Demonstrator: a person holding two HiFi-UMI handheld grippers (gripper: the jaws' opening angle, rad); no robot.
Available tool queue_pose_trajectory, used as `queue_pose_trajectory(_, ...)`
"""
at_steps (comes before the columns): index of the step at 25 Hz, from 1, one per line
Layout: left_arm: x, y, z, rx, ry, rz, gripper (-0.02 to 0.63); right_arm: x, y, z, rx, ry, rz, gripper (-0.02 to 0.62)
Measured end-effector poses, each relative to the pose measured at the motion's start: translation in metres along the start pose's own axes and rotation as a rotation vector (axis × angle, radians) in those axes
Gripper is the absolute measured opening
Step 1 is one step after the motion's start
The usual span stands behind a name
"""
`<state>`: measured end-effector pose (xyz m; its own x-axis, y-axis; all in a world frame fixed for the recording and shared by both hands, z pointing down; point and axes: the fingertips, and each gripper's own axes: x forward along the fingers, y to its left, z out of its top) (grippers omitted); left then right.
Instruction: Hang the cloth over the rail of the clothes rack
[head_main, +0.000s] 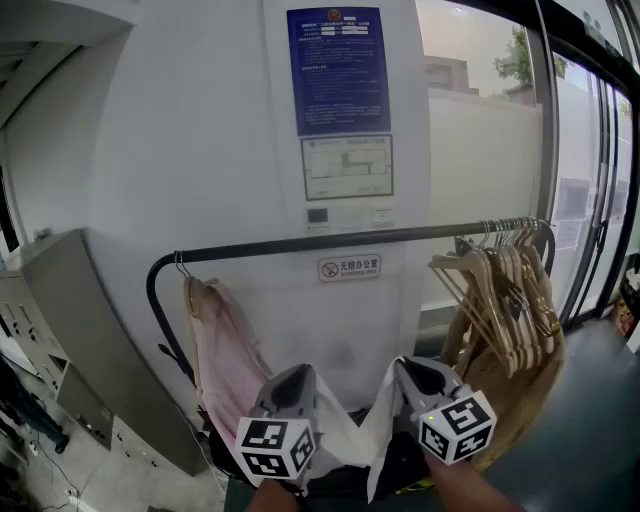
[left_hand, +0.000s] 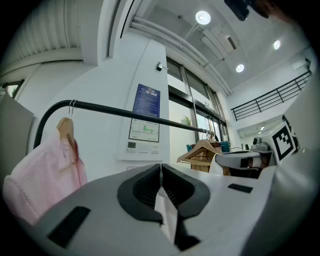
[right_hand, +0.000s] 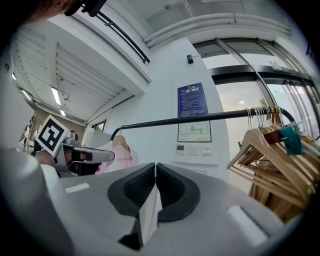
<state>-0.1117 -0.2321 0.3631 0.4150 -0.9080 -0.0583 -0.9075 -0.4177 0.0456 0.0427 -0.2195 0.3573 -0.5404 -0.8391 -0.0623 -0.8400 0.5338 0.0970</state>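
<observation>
Left claw (head_main: 297, 375) and right claw (head_main: 412, 368) each pinch an edge of the cloth (head_main: 350, 440) below the half-bare rail (head_main: 350, 241).

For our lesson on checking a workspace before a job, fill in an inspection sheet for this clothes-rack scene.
Surface: no table; grey floor at lower right.
Job's things: white cloth below the black rail, not yet over it.
Clutter: pink garment on a hanger at the rail's left; wooden hangers bunched at its right.
Grippers: left gripper and right gripper each shut on the cloth.
Cables: nothing seen.
Surroundings: white wall, blue notice, windows at right.
</observation>
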Motion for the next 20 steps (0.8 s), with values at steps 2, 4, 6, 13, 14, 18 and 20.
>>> queue_pose_trajectory(2, 0.001, 0.000, 0.000, 0.002, -0.001, -0.001, 0.011, 0.001, -0.001, 0.000, 0.001, -0.002, -0.001, 0.009)
queue_pose_trajectory(4, 0.002, 0.001, 0.000, 0.005, -0.002, -0.001, 0.011, 0.002, -0.001, 0.001, 0.001, -0.003, 0.000, 0.009)
queue_pose_trajectory(6, 0.003, 0.001, 0.001, 0.007, -0.003, -0.002, 0.011, 0.003, -0.001, 0.001, 0.000, -0.004, 0.000, 0.009)
queue_pose_trajectory(13, 0.005, 0.002, 0.002, 0.008, -0.004, -0.003, 0.011, 0.005, -0.001, 0.001, -0.004, -0.005, 0.001, 0.009)
queue_pose_trajectory(14, 0.006, 0.002, 0.002, 0.009, -0.004, -0.004, 0.011, 0.005, -0.001, 0.000, -0.004, -0.006, 0.001, 0.009)
queue_pose_trajectory(18, 0.010, -0.002, 0.004, 0.016, -0.004, -0.007, 0.011, 0.006, -0.003, 0.002, 0.001, -0.020, 0.011, 0.009)
queue_pose_trajectory(20, 0.013, -0.005, 0.010, 0.017, -0.007, -0.015, 0.011, 0.007, -0.005, 0.006, -0.002, -0.023, 0.019, 0.009)
